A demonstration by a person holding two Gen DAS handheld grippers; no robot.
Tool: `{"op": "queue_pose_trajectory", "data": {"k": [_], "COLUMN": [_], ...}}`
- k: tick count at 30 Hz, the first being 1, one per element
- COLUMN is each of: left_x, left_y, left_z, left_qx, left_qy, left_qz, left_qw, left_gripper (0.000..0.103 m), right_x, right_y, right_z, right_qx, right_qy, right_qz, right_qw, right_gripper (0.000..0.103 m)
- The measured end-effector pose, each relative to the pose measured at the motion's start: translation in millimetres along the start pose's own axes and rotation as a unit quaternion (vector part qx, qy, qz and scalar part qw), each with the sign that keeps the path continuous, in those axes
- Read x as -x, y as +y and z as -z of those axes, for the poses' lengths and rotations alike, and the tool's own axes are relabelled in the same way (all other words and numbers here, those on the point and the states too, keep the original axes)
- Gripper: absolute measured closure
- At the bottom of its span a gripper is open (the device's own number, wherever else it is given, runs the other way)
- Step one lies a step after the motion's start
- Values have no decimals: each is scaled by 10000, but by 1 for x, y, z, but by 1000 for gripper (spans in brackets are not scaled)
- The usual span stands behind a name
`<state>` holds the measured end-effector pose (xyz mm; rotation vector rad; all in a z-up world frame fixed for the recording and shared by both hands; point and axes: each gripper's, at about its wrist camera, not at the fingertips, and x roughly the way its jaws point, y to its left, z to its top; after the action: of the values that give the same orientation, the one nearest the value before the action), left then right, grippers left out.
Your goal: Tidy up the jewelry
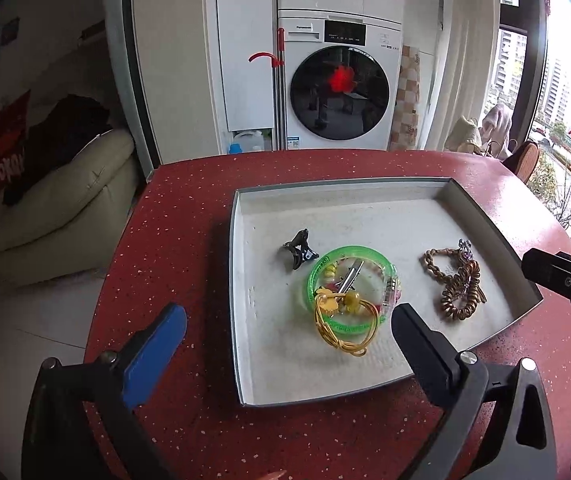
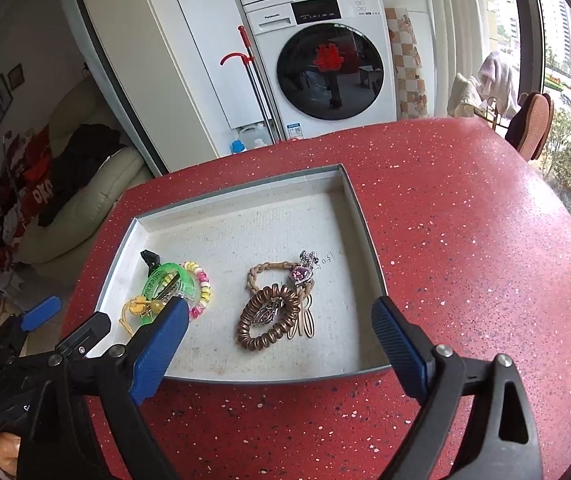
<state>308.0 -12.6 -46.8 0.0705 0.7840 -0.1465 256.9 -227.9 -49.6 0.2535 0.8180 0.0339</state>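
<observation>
Tray: a shallow white tray (image 1: 365, 200) with a grey rim lies on the red speckled table (image 1: 173, 240); all the jewelry is inside it.
Left group: a green bangle (image 1: 317, 268) with a silver clip (image 1: 349, 276) lying across it, yellow beads and a yellow cord (image 1: 341, 332) at its near side, and a bead bracelet (image 2: 201, 284) in pink, yellow and white against it.
Dark clip: a small black claw clip (image 1: 299, 252) just beyond the bangle, toward the tray's far left.
Right group: a bronze coil tie (image 2: 267, 316), a braided tan band (image 2: 261, 272), a pink-stoned brooch (image 2: 303, 272) and a tan hairpin (image 2: 305, 320), piled together, apart from the left group.
Left gripper (image 1: 285, 328): jaws wide, nothing between the pads, poised over the tray's near left edge.
Right gripper (image 2: 281, 320): jaws wide and empty, above the coil tie pile.
Background: a washer (image 1: 337, 92), a cream sofa (image 1: 61, 200), and a window on the right.
</observation>
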Motion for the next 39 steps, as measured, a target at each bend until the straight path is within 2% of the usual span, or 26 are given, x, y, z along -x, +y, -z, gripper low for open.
{"op": "queue_pose_trajectory", "data": {"k": [4, 12, 18, 22, 27, 39], "left_x": [12, 42, 52, 54, 61, 74], "left_y": [2, 1, -2, -4, -14, -17], "left_z": [12, 45, 67, 72, 75, 71], "left_qx": [172, 339, 422, 481, 298, 260], "left_qy": [-56, -312, -380, -382, -479, -680], "left_qz": [-82, -285, -513, -557, -598, -647], "left_qw": [9998, 9985, 9971, 9966, 9966, 9953], "left_gripper": [0, 0, 0, 0, 0, 0], "right_x": [14, 28, 35, 41, 46, 55], "right_y": [3, 9, 16, 15, 13, 10], "right_z": [7, 33, 55, 67, 76, 76], "right_qx": [161, 381, 679, 710, 690, 597], "right_qy": [-381, -482, -655, -725, -745, -876], "right_qz": [72, 219, 531, 644, 747, 741], "right_qw": [9991, 9979, 9941, 9928, 9920, 9916], "right_gripper": [0, 0, 0, 0, 0, 0]}}
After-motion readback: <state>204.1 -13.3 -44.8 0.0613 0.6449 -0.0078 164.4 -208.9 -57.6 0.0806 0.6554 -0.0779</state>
